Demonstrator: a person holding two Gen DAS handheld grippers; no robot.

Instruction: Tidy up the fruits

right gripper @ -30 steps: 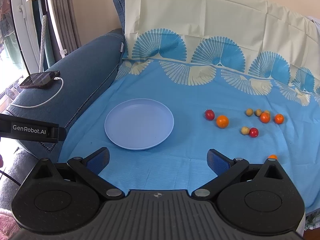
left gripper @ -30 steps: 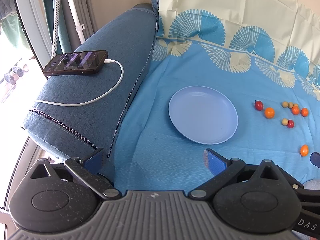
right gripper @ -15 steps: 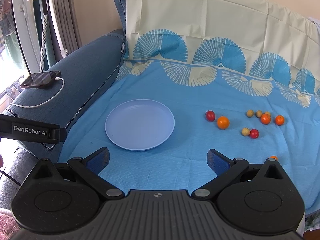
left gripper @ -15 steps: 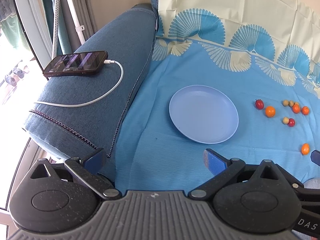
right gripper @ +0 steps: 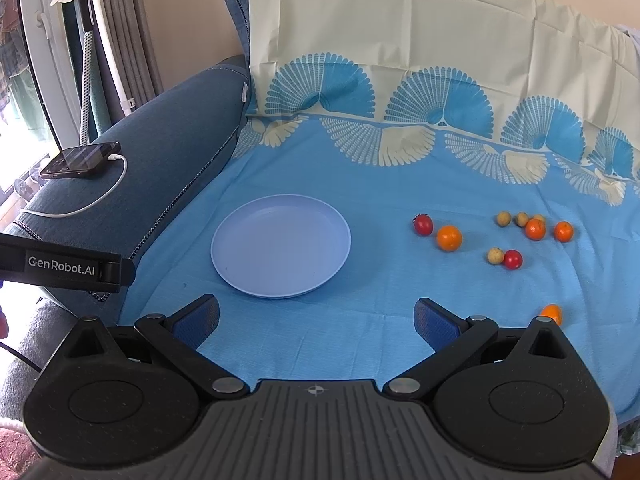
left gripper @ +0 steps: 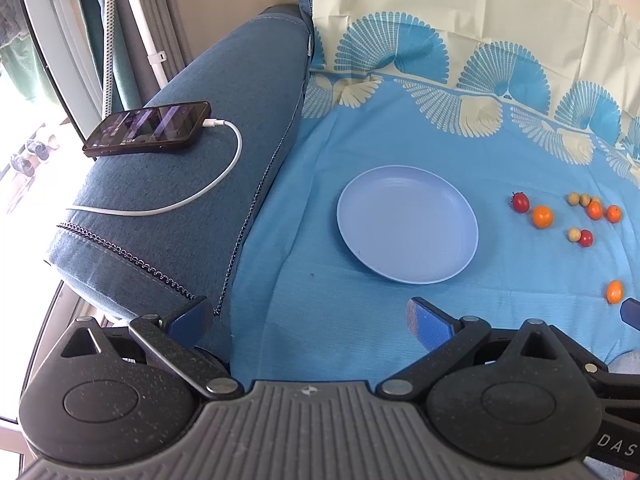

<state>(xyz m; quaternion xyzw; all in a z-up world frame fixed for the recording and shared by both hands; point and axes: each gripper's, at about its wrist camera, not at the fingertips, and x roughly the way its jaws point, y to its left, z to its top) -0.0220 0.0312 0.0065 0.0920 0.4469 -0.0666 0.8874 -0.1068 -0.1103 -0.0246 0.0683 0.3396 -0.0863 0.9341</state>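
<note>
Almost nothing changed: both claws idle, plate bare.

Left wrist view: my left claw [left gripper: 308,316] stayed wide open and empty, barely drifting; plate [left gripper: 407,224] unmoved. Right wrist view: my right claw [right gripper: 316,318] likewise gaped empty; 9 fruits [right gripper: 449,238] still lay scattered on the sofa cover [right gripper: 360,184], so sorting hadn't begun.

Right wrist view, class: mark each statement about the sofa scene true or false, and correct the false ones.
1. The round pale blue plastic plate holds no fruit. True.
2. Both grippers grip fruit. False: the left gripper and right gripper are open and hold nothing.
3. The black smartphone lies on the plate. False: it lies on the blue sofa armrest, plugged into a white cable.
4. The small orange, red and tan fruits lie on the blue patterned cloth. True.
</note>
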